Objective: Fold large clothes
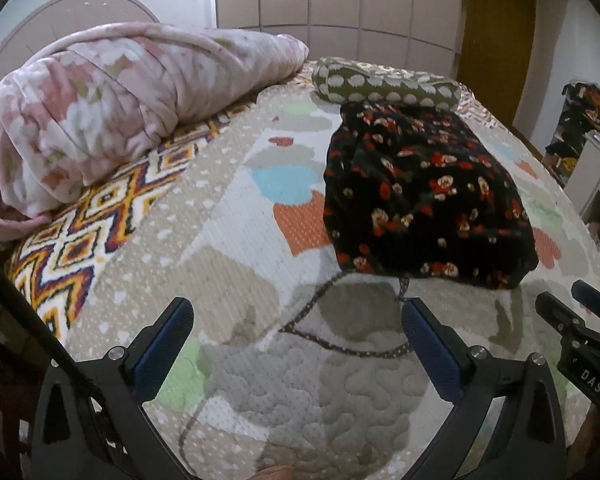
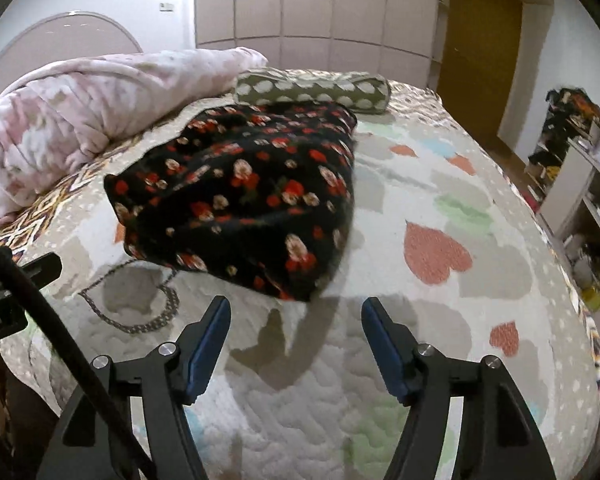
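A black garment with red and cream flowers lies folded in a compact bundle on the quilted bedspread; it also shows in the right wrist view. My left gripper is open and empty, hovering above the bedspread short of the garment's near edge. My right gripper is open and empty, just short of the garment's near right corner. The right gripper's body shows at the right edge of the left wrist view.
A pink floral blanket is heaped at the left. An olive bolster with white spots lies behind the garment. A zigzag-patterned cloth lies under the blanket. Shelves with clutter stand right of the bed. A wooden door is at the back.
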The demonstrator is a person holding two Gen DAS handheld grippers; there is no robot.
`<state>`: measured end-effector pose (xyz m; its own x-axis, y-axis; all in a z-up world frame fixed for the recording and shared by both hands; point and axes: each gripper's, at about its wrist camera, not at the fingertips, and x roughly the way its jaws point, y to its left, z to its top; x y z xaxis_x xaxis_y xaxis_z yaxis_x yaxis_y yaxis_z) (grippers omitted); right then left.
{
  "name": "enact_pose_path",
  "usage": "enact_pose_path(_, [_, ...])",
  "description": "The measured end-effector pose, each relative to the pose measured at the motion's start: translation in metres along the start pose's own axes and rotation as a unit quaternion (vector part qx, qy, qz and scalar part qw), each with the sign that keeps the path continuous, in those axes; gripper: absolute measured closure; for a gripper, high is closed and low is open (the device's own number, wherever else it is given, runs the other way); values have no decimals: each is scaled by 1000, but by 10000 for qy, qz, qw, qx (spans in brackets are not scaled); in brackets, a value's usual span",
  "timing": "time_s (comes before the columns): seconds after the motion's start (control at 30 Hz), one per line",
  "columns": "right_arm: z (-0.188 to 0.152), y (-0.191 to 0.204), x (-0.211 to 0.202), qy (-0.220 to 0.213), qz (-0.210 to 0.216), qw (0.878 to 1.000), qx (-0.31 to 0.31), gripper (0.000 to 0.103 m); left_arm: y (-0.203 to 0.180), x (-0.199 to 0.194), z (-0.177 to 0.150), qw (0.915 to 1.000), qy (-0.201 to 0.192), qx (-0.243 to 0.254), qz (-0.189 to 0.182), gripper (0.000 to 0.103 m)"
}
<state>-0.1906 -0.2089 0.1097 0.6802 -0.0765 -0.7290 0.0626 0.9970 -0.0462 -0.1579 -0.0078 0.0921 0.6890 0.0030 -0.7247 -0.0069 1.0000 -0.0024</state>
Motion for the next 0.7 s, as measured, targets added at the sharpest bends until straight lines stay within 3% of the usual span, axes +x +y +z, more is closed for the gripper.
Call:
enact_pose_path(0.4, [-21,-5,25,480,-233,9984,189,27,6,31,-16,9985,539,-113,-79,0])
enact_pose_path(0.7, [-25,7,28,511,-247,9984,36,27,11,63,-32,9950,980,-176,21,0])
